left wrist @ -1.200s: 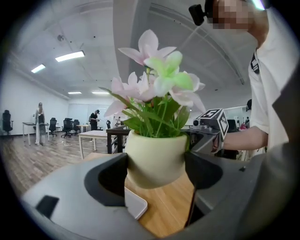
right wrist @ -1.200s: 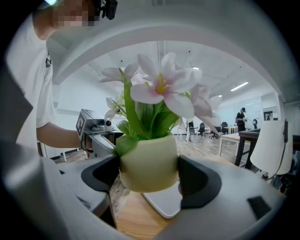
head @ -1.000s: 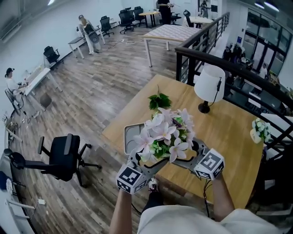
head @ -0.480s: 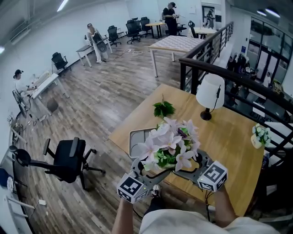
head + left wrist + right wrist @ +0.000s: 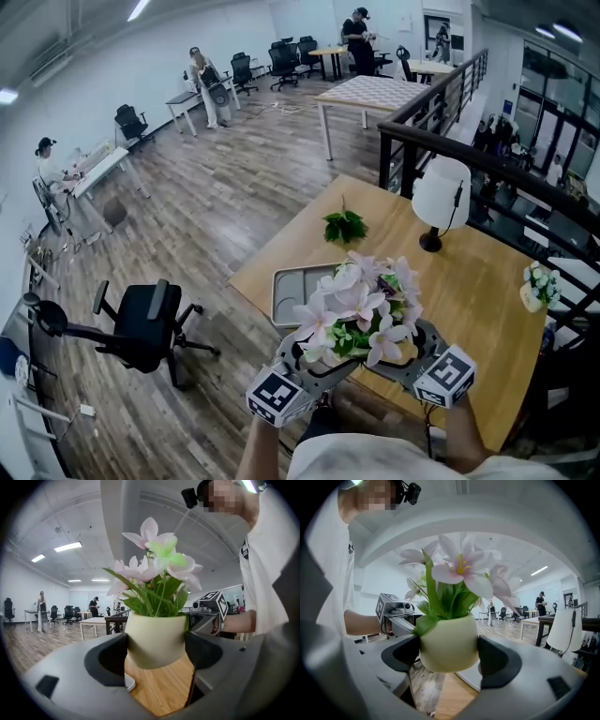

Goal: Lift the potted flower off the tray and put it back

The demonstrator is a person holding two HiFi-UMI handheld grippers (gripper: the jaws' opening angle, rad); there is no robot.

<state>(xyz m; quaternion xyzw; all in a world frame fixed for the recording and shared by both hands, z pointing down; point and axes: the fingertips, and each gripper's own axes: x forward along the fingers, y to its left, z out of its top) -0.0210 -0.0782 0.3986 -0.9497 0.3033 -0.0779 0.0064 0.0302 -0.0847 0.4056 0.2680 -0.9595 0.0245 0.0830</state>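
- left gripper (image 5: 155,651) and right gripper (image 5: 448,651) both clamped on potted flower (image 5: 361,309), held in the air, off the grey tray (image 5: 289,298)
- tray on wooden table (image 5: 469,281) with white lamp (image 5: 441,199)
- open office, plank floor (image 5: 234,187), black chair (image 5: 141,323)

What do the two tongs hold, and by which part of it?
The potted flower, by the sides of its pot: left tongs and right tongs each clamp it, off the tray.
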